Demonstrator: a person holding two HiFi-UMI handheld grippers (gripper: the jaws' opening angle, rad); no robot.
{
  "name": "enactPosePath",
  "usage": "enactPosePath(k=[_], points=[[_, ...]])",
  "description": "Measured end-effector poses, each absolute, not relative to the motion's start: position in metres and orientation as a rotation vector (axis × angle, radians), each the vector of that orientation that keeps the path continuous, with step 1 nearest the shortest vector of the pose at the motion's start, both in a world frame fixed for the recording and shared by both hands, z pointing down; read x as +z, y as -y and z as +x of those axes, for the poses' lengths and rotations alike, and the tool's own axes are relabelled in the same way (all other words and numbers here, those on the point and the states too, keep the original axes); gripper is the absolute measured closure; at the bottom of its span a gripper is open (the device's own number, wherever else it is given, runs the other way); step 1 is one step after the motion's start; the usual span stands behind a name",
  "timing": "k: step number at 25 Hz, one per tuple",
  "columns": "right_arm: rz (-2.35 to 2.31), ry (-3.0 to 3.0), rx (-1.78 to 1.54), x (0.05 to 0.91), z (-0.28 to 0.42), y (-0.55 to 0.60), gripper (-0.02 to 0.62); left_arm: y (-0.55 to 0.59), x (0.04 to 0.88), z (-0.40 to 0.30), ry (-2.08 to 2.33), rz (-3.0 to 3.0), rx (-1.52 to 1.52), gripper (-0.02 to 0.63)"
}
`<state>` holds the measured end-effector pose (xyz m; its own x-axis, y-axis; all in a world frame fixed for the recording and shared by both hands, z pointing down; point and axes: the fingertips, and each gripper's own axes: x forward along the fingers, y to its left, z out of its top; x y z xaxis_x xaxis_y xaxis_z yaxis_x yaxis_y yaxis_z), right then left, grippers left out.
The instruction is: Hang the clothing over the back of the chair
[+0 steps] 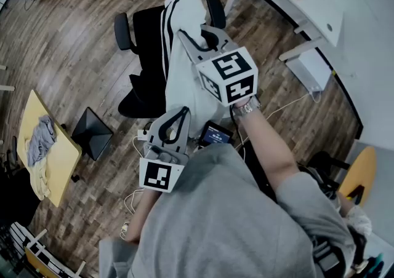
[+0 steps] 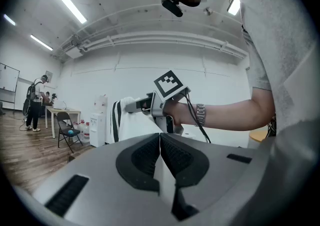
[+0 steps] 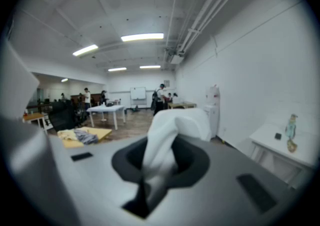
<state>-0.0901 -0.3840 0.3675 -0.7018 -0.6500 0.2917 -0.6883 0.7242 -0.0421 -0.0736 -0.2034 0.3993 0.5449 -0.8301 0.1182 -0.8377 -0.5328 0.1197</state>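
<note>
- The left claw [image 2: 160,140] is nearest the person, on the near side of the chair [image 1: 146,37]. Its pads are pressed together on a thin white edge of the garment [image 1: 184,80].
- The right claw [image 3: 162,152] is over the chair, higher and farther out. It is nearly closed, with a thick fold of the same white cloth bunched between its pads.
- The garment, white with black stripes, hangs stretched between the two claws above and in front of the chair. I cannot tell whether it touches the chair yet.
- Step in hand, as I judge it: bringing the garment over the chair's back. Next, it needs lowering so it falls evenly on both sides, and only then should either claw let go.
- Count: two claws, one garment held, one black chair beneath it.
- Farther off, left of the chair, is one yellow worktop [image 1: 61,160] with a small heap of cloth [image 1: 40,141]. One white worktop [image 1: 320,0] lies beyond the chair.
</note>
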Motion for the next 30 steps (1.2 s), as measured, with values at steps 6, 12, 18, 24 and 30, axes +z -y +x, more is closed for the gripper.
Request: enactPosePath(k=[6, 12, 18, 24, 30], points=[[1.039, 2.642, 0.251, 0.384, -0.091, 0.390, 0.522, 0.208, 0.402, -0.076, 1.423, 2.603, 0.073, 0.571], [1.011, 2.604, 0.288, 0.407, -0.096, 0.394, 0.522, 0.212, 0.406, -0.076, 1.419, 2.589, 0.075, 0.571], [0.981, 2.567, 0.335, 0.426, -0.098, 0.398, 0.522, 0.217, 0.411, -0.076, 1.412, 2.575, 0.082, 0.571], [0.946, 2.522, 0.414, 0.447, -0.099, 0.399, 0.522, 0.220, 0.417, -0.076, 1.411, 2.567, 0.102, 0.571], [0.895, 2.479, 0.475, 0.462, -0.100, 0.397, 0.520, 0.219, 0.419, -0.073, 1.426, 2.559, 0.111, 0.571]])
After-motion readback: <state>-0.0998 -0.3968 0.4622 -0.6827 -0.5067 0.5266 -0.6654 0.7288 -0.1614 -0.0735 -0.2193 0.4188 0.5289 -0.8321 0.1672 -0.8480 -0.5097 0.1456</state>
